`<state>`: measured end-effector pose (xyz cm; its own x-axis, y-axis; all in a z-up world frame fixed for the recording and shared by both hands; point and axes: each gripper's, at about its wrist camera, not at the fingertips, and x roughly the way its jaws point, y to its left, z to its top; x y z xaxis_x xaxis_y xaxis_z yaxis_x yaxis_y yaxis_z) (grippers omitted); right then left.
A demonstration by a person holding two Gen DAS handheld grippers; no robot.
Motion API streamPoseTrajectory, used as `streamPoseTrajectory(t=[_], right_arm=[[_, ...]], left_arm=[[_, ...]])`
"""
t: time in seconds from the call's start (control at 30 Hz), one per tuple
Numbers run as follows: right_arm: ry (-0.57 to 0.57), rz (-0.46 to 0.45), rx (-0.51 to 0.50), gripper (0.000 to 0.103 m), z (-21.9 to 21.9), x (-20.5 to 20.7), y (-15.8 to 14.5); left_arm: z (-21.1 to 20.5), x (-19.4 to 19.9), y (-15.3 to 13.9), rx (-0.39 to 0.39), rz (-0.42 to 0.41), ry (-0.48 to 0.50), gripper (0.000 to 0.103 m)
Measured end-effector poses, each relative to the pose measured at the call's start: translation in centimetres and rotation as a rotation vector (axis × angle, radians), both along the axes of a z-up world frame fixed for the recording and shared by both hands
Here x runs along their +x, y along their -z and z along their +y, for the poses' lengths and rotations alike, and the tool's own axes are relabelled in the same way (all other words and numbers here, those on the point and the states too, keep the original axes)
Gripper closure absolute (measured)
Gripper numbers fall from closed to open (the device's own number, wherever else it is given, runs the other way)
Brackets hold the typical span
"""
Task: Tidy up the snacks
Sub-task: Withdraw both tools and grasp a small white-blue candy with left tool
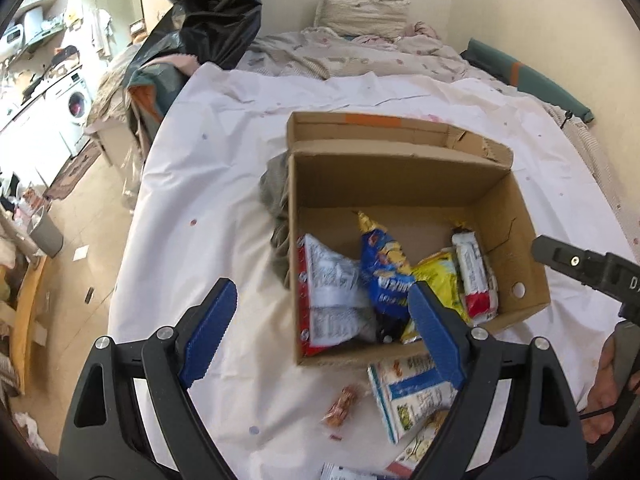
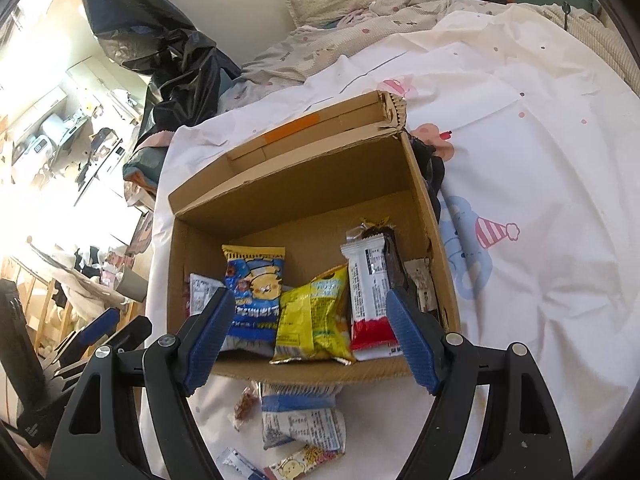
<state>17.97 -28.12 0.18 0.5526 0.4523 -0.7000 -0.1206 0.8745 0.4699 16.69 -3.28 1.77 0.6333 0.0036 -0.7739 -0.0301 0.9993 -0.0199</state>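
Note:
An open cardboard box (image 1: 516, 224) (image 2: 436, 216) sits on a white sheet on the bed. Inside lie a red-and-white packet (image 1: 332, 292), a blue snack bag (image 1: 384, 268) (image 2: 256, 280), a yellow bag (image 1: 440, 276) (image 2: 312, 316) and a white-and-red bar (image 1: 476, 276) (image 2: 368, 300). In front of the box lie a blue-and-white packet (image 1: 408, 396) (image 2: 300, 420) and a small brown candy (image 1: 340, 404) (image 2: 244, 404). My left gripper (image 1: 320, 308) is open and empty above the box's near left corner. My right gripper (image 2: 310, 320) is open and empty above the box's near edge.
Two more small packets (image 2: 280, 466) lie at the near edge of the sheet. A grey cloth (image 1: 276, 204) is bunched against the box's left side. A black plastic bag (image 1: 212, 12) and pillows (image 1: 360, 12) are at the bed's far end. The floor drops off left.

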Motion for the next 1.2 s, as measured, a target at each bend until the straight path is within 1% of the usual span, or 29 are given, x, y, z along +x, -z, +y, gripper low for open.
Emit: streamPoseTrajectory(t=[0.17, 0.37, 0.47, 0.5, 0.63, 0.77, 0.9, 0.97, 1.07, 1.13, 1.2], right_arm=[[-0.005, 0.008, 0.004, 0.023, 0.4, -1.3, 0.2], [-0.011, 0.031, 0.004, 0.023, 0.5, -3.6, 0.8], [-0.011, 0.044, 0.005, 0.023, 0.6, -4.6, 1.1], [-0.01, 0.052, 0.006, 0.023, 0.6, -5.0, 1.3], [0.002, 0.103, 0.041, 0.023, 0.4, -6.0, 2.6], [0.027, 0.16, 0.064, 0.023, 0.0, -6.6, 4.2], [0.037, 0.184, 0.038, 0.023, -0.2, -6.5, 5.2], [0.047, 0.189, 0.028, 0.023, -0.4, -6.4, 5.5], [0.066, 0.206, 0.042, 0.023, -0.9, -6.2, 5.8], [0.07, 0.208, 0.044, 0.023, -0.9, -6.2, 5.8], [0.069, 0.206, 0.043, 0.023, -0.9, -6.1, 5.8]], left_arm=[[0.9, -1.4, 0.6, -0.025, 0.035, -0.019, 0.018], [2.2, -3.6, 1.8, -0.119, 0.087, -0.044, 0.018], [2.5, -4.6, 2.9, -0.123, 0.133, -0.076, 0.018], [2.6, -4.9, 3.3, -0.123, 0.148, -0.086, 0.018], [3.3, -5.9, 4.5, -0.18, 0.181, -0.132, 0.018], [3.5, -6.3, 5.9, -0.174, 0.227, -0.171, 0.018], [3.3, -6.6, 8.3, -0.156, 0.317, -0.2, 0.018], [2.6, -7.2, 9.7, -0.167, 0.38, -0.192, 0.018], [0.8, -8.1, 11.5, -0.181, 0.459, -0.124, 0.018], [-0.5, -8.6, 12.3, -0.168, 0.487, -0.089, 0.018], [-1.0, -9.1, 12.8, -0.17, 0.512, -0.086, 0.019]])
